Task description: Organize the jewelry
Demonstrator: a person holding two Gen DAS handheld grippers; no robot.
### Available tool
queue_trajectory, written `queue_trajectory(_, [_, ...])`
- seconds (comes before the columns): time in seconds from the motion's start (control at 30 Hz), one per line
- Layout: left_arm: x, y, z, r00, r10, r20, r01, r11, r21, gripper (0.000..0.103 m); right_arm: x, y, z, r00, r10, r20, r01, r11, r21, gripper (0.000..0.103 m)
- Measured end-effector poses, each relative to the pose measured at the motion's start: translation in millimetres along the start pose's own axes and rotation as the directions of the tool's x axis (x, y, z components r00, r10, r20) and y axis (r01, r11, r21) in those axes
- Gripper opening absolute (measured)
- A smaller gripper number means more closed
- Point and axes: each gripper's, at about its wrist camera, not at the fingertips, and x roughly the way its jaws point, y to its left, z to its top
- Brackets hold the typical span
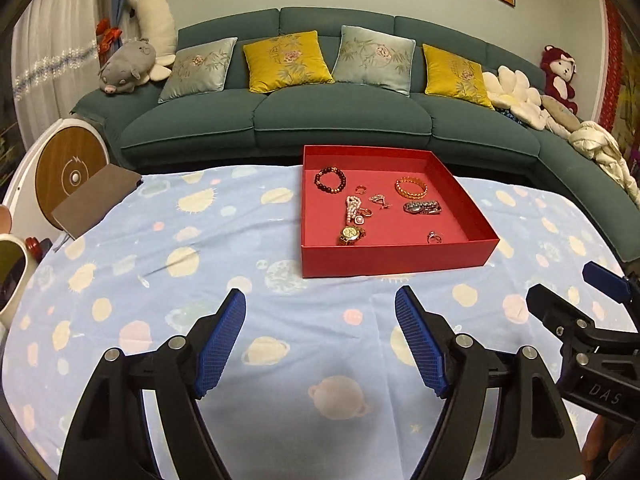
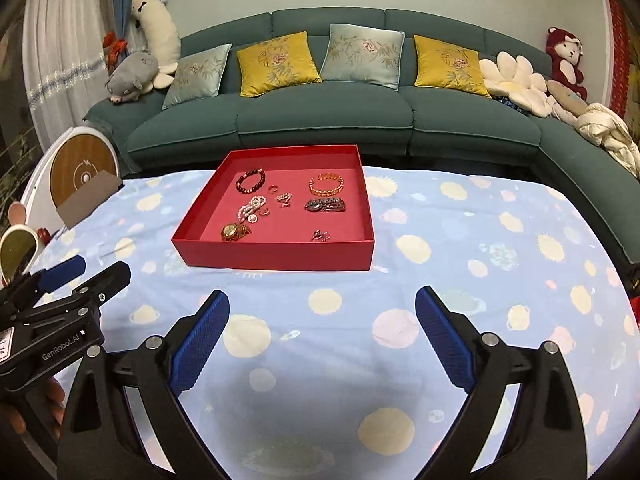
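A shallow red box [image 1: 392, 256] [image 2: 276, 255] stands on the table's blue planet-print cloth, beyond both grippers. Inside it lie a dark bead bracelet [image 1: 330, 181] [image 2: 251, 181], a gold bangle [image 1: 411, 187] [image 2: 326, 184], a silver watch [image 1: 422, 207] [image 2: 325, 205], a pearl strand [image 1: 353, 208] [image 2: 251, 207], a gold watch [image 1: 352, 234] [image 2: 235, 231] and several rings. My left gripper [image 1: 320, 312] is open over bare cloth, nothing between its blue pads. My right gripper [image 2: 322, 312] is open too and holds nothing. Each gripper shows at the edge of the other's view.
A brown notebook [image 1: 98, 198] [image 2: 89, 196] lies at the table's far left corner. A white cup [image 1: 12, 276] [image 2: 18, 250] sits at the left edge. Behind the table runs a green sofa [image 1: 280, 120] [image 2: 320, 120] with cushions and plush toys.
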Motion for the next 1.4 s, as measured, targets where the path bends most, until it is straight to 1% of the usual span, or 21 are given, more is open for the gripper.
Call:
queue_trajectory(0.17, [8, 3, 1, 1.000, -0.001, -0.008, 0.001, 1.000, -0.005, 0.075, 3, 17, -2, 0.999, -0.039, 0.035, 0.041, 0.997, -0.062, 0.096])
queue_trajectory(0.3, [14, 6, 4, 1.000, 0.018, -0.006, -0.018, 1.000, 0.003, 0.076, 11, 24, 0, 0.999, -0.036, 0.026, 0.038, 0.996, -0.083, 0.097])
queue_trajectory(0.4, [19, 8, 9, 1.000, 0.017, -0.006, -0.017, 1.000, -0.005, 0.076, 17, 27, 5, 0.999, -0.027, 0.017, 0.028, 0.996, -0.081, 0.097])
queue_trajectory(0.47, [21, 9, 11, 0.999, 0.034, 0.001, -0.034, 0.999, -0.009, 0.076, 20, 28, 9, 1.000, -0.021, 0.014, 0.021, 0.997, -0.072, 0.097])
queue_trajectory(0.57, [26, 11, 15, 1.000, 0.026, 0.000, -0.026, 0.999, -0.027, 0.076, 23, 28, 14, 1.000, -0.019, 0.014, 0.020, 0.998, -0.065, 0.097])
queue_trajectory(0.73, [32, 8, 15, 0.999, 0.034, 0.007, -0.034, 0.999, -0.025, 0.076, 24, 27, 13, 1.000, -0.029, 0.011, 0.029, 0.998, -0.062, 0.097])
queue_trajectory(1.03, [28, 5, 14, 0.998, 0.048, 0.030, -0.047, 0.998, -0.033, 0.076, 22, 24, 11, 0.999, -0.040, 0.013, 0.041, 0.998, -0.048, 0.097])
queue_trajectory(1.4, [27, 3, 13, 0.997, 0.065, 0.033, -0.064, 0.998, -0.021, 0.076, 23, 23, 9, 0.999, -0.052, 0.012, 0.053, 0.998, -0.047, 0.097])
